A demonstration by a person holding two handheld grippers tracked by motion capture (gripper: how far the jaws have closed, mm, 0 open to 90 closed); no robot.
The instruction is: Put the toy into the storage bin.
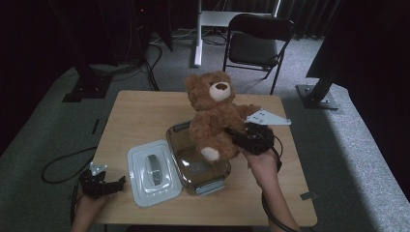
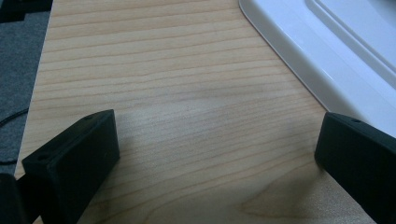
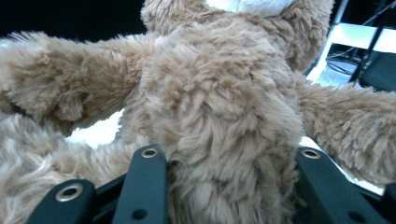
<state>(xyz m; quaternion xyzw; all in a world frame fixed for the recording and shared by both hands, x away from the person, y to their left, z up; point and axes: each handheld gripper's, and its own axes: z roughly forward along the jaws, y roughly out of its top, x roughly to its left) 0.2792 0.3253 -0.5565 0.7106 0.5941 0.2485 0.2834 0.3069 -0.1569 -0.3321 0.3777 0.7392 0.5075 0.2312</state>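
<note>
A brown teddy bear (image 1: 212, 116) is held upright over a clear, brownish container (image 1: 212, 186) in the middle of the wooden table (image 1: 145, 111). My right gripper (image 1: 238, 137) is shut on the bear's body from the right side. In the right gripper view its two black jaws press into the fur of the teddy bear (image 3: 219, 102) on both sides, around my right gripper (image 3: 229, 155). The container's white lid (image 1: 153, 171) lies flat to the left of it. My left gripper (image 1: 120, 182) rests open at the table's front left, its jaws wide apart over bare wood (image 2: 219, 130), beside the lid's edge (image 2: 327, 56).
A black folding chair (image 1: 256, 43) and a white table leg (image 1: 198, 34) stand behind the table. A cable (image 1: 63, 164) loops on the carpet at the left. Black stand bases (image 1: 316, 96) sit on the floor at both sides.
</note>
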